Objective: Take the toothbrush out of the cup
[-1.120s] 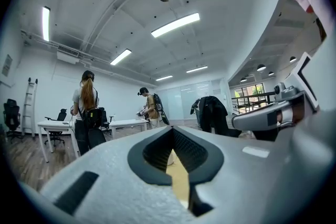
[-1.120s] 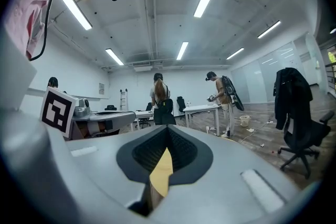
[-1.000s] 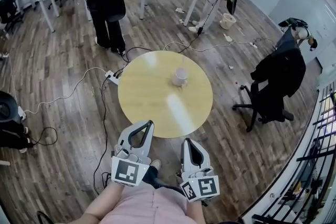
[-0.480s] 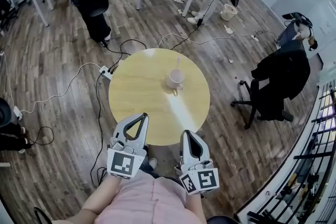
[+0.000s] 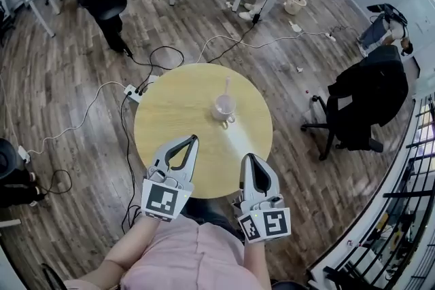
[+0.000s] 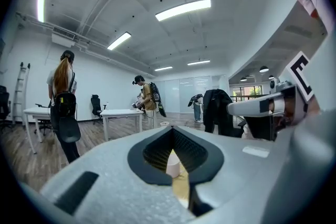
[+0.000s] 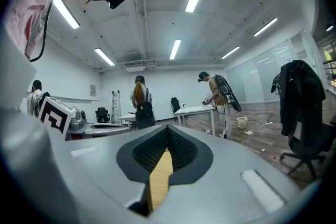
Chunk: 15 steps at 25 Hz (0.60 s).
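1. Head view: shows one round table [image 5: 170,139], one cup [image 5: 223,107] near its middle, and one toothbrush [image 5: 227,86] standing upright in it. Places two grippers, left gripper [image 5: 192,140] and right gripper [image 5: 249,158], over the near edge, well apart from the cup.
2. Left gripper view: finds tips pressed together, gripping nothing. Risks knocking the cup over if driven in unopened.
3. Right gripper view: same closed tips, nothing held, only tabletop beyond. Risks missing the thin handle.

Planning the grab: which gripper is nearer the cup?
Left, narrowly. The left gripper reaches over the table, short of the cup and to its left; the right gripper hangs farther back at the table's near edge.
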Tool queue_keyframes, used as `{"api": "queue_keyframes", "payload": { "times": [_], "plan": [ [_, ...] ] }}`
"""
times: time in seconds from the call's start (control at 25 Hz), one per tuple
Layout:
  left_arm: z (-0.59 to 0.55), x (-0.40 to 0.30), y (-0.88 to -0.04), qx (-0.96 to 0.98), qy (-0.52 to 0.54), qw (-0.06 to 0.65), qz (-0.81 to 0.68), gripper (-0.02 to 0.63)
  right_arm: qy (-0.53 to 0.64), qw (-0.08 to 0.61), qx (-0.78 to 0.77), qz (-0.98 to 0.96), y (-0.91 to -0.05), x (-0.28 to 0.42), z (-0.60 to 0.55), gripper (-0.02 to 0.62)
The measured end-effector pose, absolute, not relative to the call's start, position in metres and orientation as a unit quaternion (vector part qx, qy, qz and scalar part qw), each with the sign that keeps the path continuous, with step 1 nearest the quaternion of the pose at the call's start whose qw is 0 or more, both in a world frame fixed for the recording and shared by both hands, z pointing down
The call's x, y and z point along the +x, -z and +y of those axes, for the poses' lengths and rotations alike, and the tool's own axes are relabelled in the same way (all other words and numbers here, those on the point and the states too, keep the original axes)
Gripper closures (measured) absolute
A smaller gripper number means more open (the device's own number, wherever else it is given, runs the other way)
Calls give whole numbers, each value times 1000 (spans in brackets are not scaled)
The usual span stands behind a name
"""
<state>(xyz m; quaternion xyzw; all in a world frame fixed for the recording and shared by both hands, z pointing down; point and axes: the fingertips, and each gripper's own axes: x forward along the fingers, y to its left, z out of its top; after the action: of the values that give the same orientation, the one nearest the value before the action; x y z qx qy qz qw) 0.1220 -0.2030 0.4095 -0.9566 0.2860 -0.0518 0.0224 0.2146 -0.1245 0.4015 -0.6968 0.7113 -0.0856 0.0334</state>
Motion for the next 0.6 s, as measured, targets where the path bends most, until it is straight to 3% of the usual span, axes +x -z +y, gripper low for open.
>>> {"api": "queue_keyframes", "payload": {
  "times": [0.12,0.44,0.6],
  "plan": [
    [-209,132,-419,-955,65,-18,288,607,91,32,-690,717,-402,221,-140,589],
    [-237,158,-416,-947,58,-17,314,607,103,7,-660,745,-422,251,-201,589],
    [-251,164,-422,-940,67,-35,333,607,125,-18,-644,754,-450,269,-245,518]
  ]
}}
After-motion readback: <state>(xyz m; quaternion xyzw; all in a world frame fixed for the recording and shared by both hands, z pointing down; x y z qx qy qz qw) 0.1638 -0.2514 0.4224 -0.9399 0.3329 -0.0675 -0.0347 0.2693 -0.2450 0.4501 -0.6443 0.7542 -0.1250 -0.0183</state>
